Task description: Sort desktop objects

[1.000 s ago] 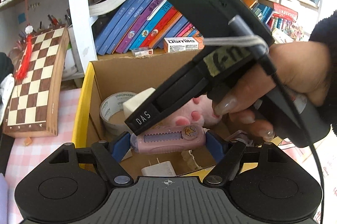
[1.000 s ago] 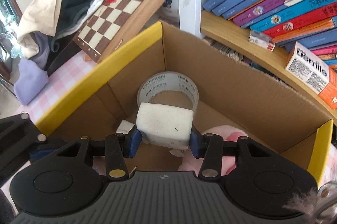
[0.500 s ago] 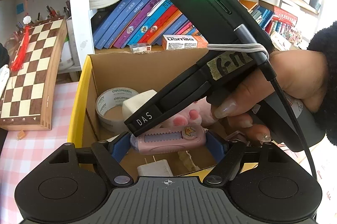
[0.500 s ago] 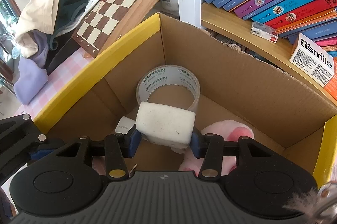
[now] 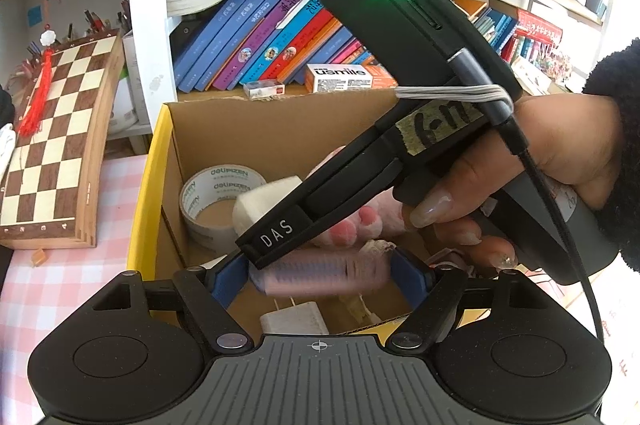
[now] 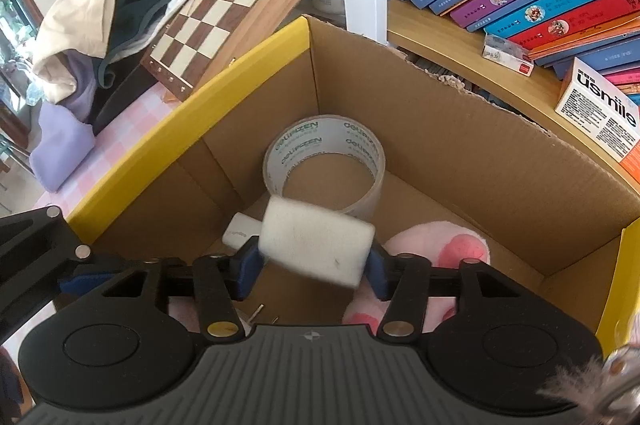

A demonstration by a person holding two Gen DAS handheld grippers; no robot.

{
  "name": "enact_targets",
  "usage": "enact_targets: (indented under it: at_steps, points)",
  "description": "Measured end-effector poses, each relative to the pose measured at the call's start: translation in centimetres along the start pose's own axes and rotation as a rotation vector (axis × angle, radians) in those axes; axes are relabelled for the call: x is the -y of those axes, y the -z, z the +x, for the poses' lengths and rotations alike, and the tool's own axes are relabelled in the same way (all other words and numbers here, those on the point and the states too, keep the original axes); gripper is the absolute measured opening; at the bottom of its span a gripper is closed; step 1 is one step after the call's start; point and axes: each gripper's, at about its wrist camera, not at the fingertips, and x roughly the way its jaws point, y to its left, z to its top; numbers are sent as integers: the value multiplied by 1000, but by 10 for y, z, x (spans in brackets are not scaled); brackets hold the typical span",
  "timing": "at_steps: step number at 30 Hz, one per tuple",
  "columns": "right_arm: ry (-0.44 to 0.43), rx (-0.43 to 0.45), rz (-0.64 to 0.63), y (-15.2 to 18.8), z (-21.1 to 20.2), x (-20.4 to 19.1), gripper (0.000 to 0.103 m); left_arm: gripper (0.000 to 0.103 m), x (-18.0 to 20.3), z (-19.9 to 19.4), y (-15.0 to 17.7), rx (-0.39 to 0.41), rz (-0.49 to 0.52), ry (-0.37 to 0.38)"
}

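A cardboard box with a yellow rim [image 5: 149, 193] [image 6: 188, 137] sits below both grippers. My left gripper [image 5: 318, 277] hangs over its near side. A pink utility knife [image 5: 320, 271] shows blurred between the spread blue pads, slipping loose. My right gripper [image 6: 313, 267] hovers inside the box. A white sponge block [image 6: 316, 249] [image 5: 266, 201] sits tilted and blurred between its parted pads, coming free. The right gripper's black housing [image 5: 420, 37], held by a hand [image 5: 560, 153], crosses the left wrist view.
In the box lie a tape roll [image 6: 324, 149] [image 5: 208, 185], a pink plush paw [image 6: 440, 241] [image 5: 360, 225] and a white charger [image 5: 294, 319] [image 6: 240, 231]. Behind the box, a shelf holds books [image 5: 260, 37]. A chessboard [image 5: 52, 141] leans at the left, with clothes [image 6: 120, 5] beyond.
Both pairs of fingers have spread slightly. The pink knife and the sponge, held sharp and steady before, are now blurred and tipping out of the grip. Both grippers sank a little toward the box.
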Motion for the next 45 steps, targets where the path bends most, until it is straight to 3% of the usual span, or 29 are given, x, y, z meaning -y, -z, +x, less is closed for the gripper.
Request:
enact_targets:
  at_steps: [1, 4, 9, 23, 33, 45]
  points:
    - [-7, 4, 0, 0, -2, 0, 71, 80, 0, 0, 0, 0, 1, -4]
    - [-21, 18, -10, 0, -9, -3, 79, 84, 0, -2, 0, 3, 4, -22]
    - [-21, 52, 6, 2, -23, -9, 80, 85, 3, -10, 1, 23, 24, -38]
    - [94, 304, 128, 33, -120, -24, 84, 95, 1, -67, 13, 114, 40, -79]
    - [241, 406, 238, 95, -175, -47, 87, 96, -17, -115, 34, 144, -18, -119]
    - [414, 446, 405, 192, -199, -97, 91, 96, -27, -150, 77, 116, -53, -153]
